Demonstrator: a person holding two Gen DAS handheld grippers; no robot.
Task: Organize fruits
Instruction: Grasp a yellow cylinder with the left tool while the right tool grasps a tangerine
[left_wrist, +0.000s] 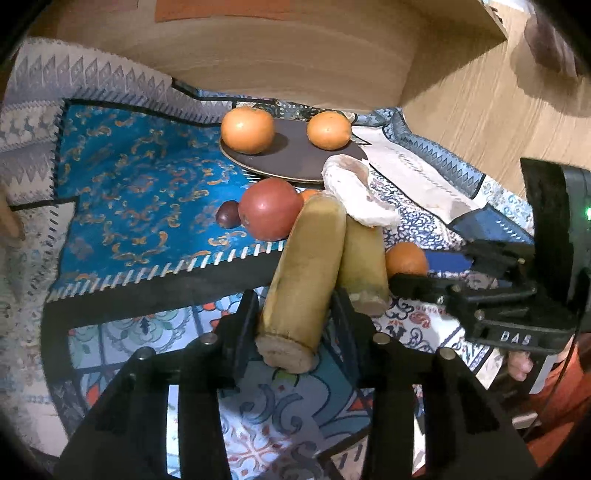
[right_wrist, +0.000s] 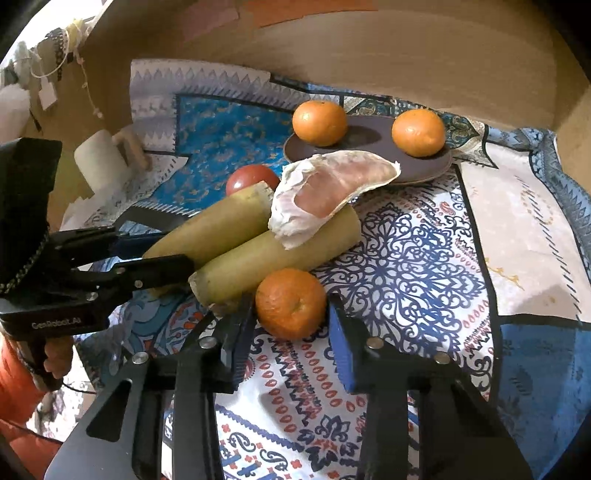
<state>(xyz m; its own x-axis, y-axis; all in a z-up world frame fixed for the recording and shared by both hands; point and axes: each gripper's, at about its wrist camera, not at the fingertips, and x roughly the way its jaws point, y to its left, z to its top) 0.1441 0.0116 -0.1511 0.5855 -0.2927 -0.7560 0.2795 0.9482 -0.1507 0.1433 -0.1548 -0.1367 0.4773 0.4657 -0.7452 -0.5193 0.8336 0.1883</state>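
Near the middle of the cloth-covered surface (right_wrist: 424, 251) two cane sticks lie side by side; the left hand-held gripper (left_wrist: 291, 306) has its jaws around the left stick (left_wrist: 303, 273), seemingly clenched on it, likely to lift it clear of the pile; the other stick (left_wrist: 364, 262) touches it on the right; a pomelo segment (right_wrist: 332, 192) rests across both far ends, so it may slide off when one rises; the right hand-held gripper (right_wrist: 291, 325) is released, its jaws spread either side of an orange (right_wrist: 290, 302) without clear contact, placed for a grasp; toward the far edge a plate (right_wrist: 373, 147) carries two oranges (right_wrist: 320, 123), presumably the collecting place; an apple (left_wrist: 269, 208) and a small dark fruit (left_wrist: 227, 214) sit just before it.
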